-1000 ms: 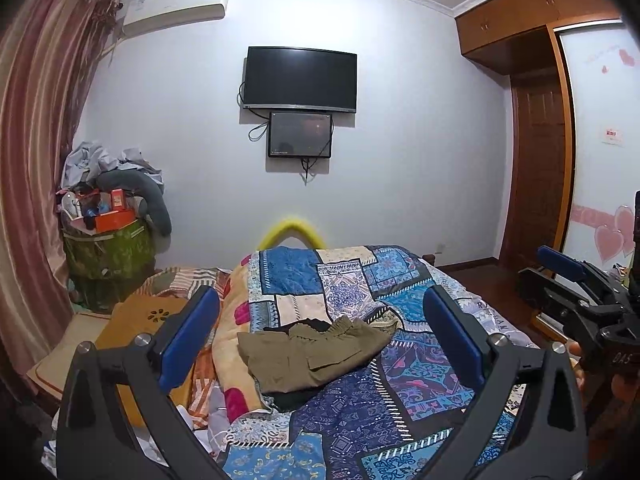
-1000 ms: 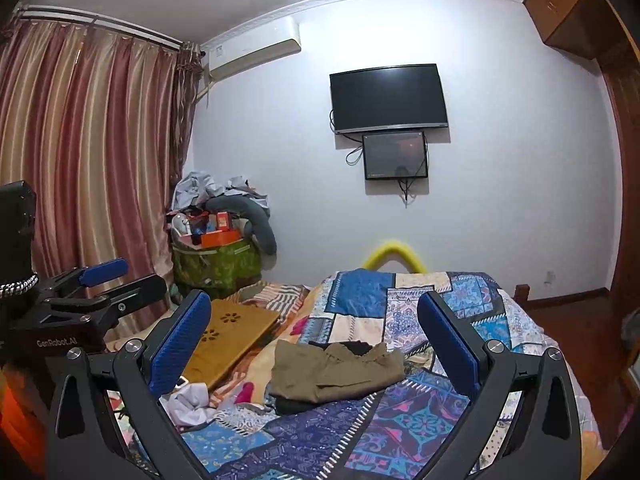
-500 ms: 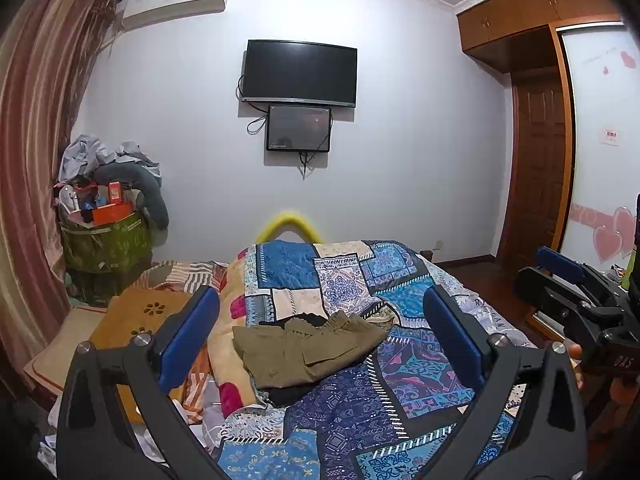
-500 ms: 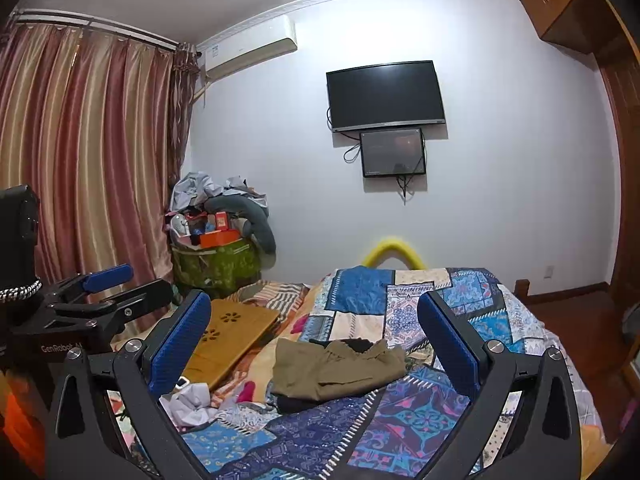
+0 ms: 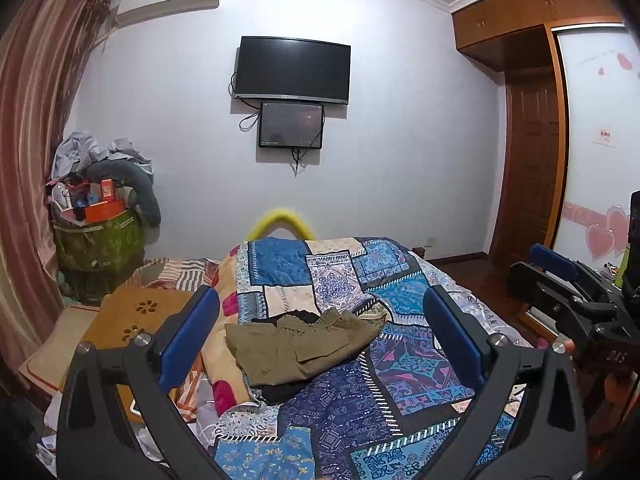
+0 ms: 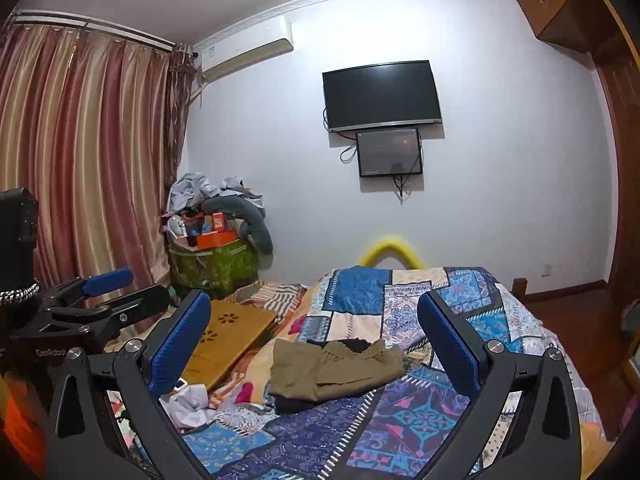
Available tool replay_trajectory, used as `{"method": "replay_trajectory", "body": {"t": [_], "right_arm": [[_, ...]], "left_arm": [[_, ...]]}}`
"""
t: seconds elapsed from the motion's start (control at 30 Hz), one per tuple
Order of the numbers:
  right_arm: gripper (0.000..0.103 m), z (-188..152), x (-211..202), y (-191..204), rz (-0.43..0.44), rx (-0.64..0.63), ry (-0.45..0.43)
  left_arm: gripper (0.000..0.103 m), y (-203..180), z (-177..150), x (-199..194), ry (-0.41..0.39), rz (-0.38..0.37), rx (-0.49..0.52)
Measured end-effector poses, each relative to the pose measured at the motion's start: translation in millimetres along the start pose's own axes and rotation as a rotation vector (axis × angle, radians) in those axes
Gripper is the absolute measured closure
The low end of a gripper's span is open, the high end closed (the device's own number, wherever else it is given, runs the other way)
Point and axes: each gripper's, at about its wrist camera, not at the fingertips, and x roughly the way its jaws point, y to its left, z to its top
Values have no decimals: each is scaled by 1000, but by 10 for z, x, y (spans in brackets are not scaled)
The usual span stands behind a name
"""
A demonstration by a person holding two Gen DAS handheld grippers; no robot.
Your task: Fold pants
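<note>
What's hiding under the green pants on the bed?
Something black pokes out from under the green pants, at their near and far edges. It looks like dark clothing, but the pants cover most of it. Both lie on the patchwork quilt.

- A bedroom in a home: a bed [image 5: 400,380] under a patchwork quilt [image 5: 360,280] fills the middle.
- A dark television [image 5: 293,70] hangs on the white wall, with a smaller screen [image 5: 291,125] just below it.
- Striped curtains [image 6: 80,152] hang at the left, beside an air conditioner [image 6: 244,54].
- A wooden wardrobe [image 5: 532,12] and door [image 5: 534,168] stand at the right.
- A heaped laundry basket [image 6: 212,264] sits in the corner.
</note>
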Motion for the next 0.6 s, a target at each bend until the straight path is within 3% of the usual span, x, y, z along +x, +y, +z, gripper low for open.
{"method": "replay_trajectory", "body": {"t": [0.6], "right_arm": [[0,-11,22,10,-15,5,10]], "left_arm": [[0,-8,-45,68,21,-3,1]]}}
